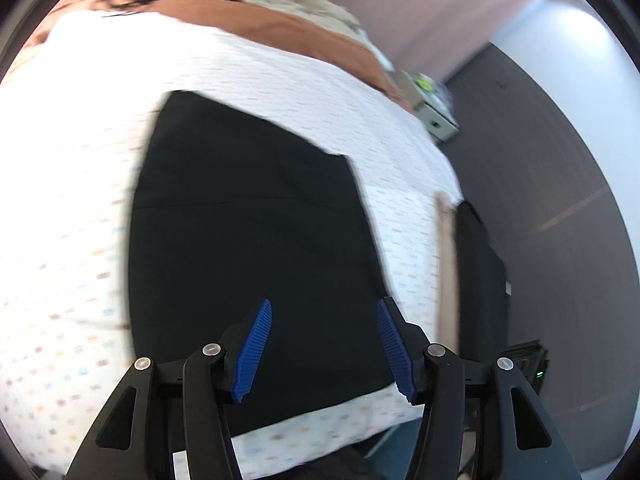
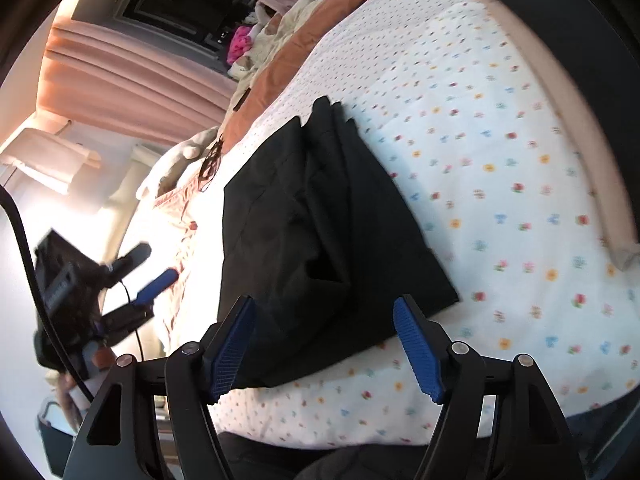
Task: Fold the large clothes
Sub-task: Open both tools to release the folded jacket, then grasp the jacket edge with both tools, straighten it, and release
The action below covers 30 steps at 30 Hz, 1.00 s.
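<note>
A black garment (image 1: 248, 232) lies folded into a flat rectangle on a white flower-print bed sheet (image 1: 72, 208). In the right wrist view the same garment (image 2: 320, 232) shows layered folds and creases, with one corner toward the bed's near edge. My left gripper (image 1: 324, 312) is open and empty, hovering above the garment's near end. My right gripper (image 2: 324, 312) is open and empty, just above the garment's near edge. The left gripper (image 2: 156, 280) also shows at the left of the right wrist view, off the bed's side.
An orange-brown blanket (image 1: 256, 24) and beige bedding (image 2: 276, 36) lie at the far end of the bed. A small cabinet (image 1: 436, 116) stands beside the bed. Pink curtains (image 2: 132, 76) hang beyond. Another dark cloth (image 1: 480, 264) hangs at the bed's right side.
</note>
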Available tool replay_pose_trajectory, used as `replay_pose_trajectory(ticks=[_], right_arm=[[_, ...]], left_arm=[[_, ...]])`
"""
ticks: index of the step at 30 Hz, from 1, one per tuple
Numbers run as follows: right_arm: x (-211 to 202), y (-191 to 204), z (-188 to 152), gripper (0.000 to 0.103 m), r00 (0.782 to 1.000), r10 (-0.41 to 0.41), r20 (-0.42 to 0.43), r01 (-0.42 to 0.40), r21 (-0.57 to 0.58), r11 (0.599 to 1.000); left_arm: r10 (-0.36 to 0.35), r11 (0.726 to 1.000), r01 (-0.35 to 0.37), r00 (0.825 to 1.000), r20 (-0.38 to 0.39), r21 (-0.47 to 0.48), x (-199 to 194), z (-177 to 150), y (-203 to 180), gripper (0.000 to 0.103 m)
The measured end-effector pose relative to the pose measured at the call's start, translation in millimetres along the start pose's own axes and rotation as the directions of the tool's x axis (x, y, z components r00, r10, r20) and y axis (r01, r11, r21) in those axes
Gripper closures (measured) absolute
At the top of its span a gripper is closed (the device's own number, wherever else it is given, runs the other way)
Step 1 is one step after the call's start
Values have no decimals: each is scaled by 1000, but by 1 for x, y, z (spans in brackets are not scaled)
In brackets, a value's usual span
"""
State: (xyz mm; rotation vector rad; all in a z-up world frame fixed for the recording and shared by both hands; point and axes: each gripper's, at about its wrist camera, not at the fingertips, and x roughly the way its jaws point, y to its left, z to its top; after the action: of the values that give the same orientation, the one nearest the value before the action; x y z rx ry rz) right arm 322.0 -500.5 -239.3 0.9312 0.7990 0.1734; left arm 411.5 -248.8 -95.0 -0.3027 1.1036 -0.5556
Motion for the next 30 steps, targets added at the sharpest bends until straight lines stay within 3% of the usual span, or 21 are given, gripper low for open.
replay_pose_trajectory(ticks=[4,5,6,9,17,20,30], right_arm=[[17,6,5,35,1000,-13,-2,13,-23,1000],[21,6,7,52,1000,-15,0,15,-25,1000],[24,6,9,76,1000,-19,0,19,-23,1000],[19,-1,14,92,999,0,47,0,2,1000],[2,-30,14,95,996,-43,82,39,49,998],[-3,-39,11,97,995,-54,82,49,60,997],[-12,-56,4,99,992,-82,93,74,86,994]], left_arm=[[83,995,-83,997,-1,-60,-13,-16,45,46],[104,992,-104,995,-5,-77,-15,-20,56,46],[119,989,-119,993,-9,-90,-13,-21,60,46],[147,980,-151,989,-33,-127,-6,-26,72,46],[138,981,-148,987,-85,-124,11,-46,81,46],[117,986,-130,986,-116,-106,23,-56,77,59],[140,985,-149,984,-110,-83,26,-73,66,74]])
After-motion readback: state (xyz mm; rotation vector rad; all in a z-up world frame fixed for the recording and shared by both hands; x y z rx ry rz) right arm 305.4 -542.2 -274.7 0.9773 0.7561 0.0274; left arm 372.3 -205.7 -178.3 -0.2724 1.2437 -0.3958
